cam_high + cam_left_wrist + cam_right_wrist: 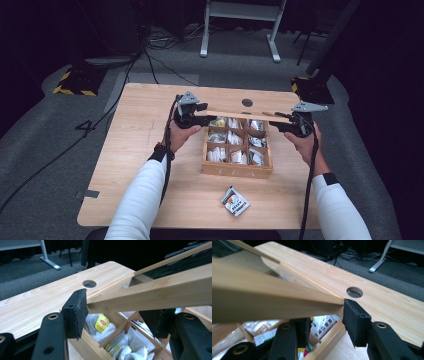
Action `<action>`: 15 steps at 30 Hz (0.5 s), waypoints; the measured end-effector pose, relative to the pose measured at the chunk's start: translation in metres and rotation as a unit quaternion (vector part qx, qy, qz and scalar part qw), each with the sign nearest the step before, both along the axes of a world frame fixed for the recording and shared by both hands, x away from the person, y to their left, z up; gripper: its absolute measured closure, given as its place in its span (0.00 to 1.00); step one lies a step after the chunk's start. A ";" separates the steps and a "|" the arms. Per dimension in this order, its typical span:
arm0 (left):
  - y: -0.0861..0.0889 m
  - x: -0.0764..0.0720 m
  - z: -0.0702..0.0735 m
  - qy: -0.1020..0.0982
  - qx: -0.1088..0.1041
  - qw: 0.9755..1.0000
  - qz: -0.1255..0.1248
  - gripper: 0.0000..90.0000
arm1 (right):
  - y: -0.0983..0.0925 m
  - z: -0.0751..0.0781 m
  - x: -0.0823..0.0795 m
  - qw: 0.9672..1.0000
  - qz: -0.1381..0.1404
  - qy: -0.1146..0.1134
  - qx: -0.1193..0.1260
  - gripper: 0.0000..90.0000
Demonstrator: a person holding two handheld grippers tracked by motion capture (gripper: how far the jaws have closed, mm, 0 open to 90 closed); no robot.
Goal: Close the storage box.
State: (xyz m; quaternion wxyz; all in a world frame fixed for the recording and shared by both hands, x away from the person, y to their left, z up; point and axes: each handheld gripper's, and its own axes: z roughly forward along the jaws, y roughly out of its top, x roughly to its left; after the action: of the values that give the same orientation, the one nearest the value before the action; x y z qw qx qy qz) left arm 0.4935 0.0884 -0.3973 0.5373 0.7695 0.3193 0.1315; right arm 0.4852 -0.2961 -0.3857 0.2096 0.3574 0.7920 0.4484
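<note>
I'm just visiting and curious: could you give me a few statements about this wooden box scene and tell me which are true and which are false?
1. The lid lies flat and shut on the box. False: it is lifted above the box's far side.
2. The left tongs and right tongs are at opposite ends of the lid. True.
3. The box is divided into compartments holding sachets. True.
4. The table has a round hole beyond the box. True.
5. A loose packet lies behind the box. False: it lies in front, nearer the person.
</note>
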 end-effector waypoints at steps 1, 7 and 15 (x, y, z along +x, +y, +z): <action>0.000 0.000 0.000 0.000 0.000 1.000 0.000 0.44 | 0.000 -0.001 -0.001 1.000 0.000 -0.003 -0.003 0.65; 0.001 -0.009 0.003 -0.001 0.014 1.000 -0.007 0.44 | 0.000 -0.003 -0.007 1.000 -0.003 -0.002 0.001 0.64; 0.008 -0.022 0.002 -0.005 0.014 1.000 -0.009 0.42 | 0.000 -0.003 -0.016 1.000 0.006 -0.009 0.001 0.59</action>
State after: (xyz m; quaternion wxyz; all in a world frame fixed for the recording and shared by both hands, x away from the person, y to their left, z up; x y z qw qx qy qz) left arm 0.4720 0.0968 -0.3954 0.5294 0.7788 0.3081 0.1352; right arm 0.4689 -0.2960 -0.3884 0.2135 0.3492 0.7916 0.4537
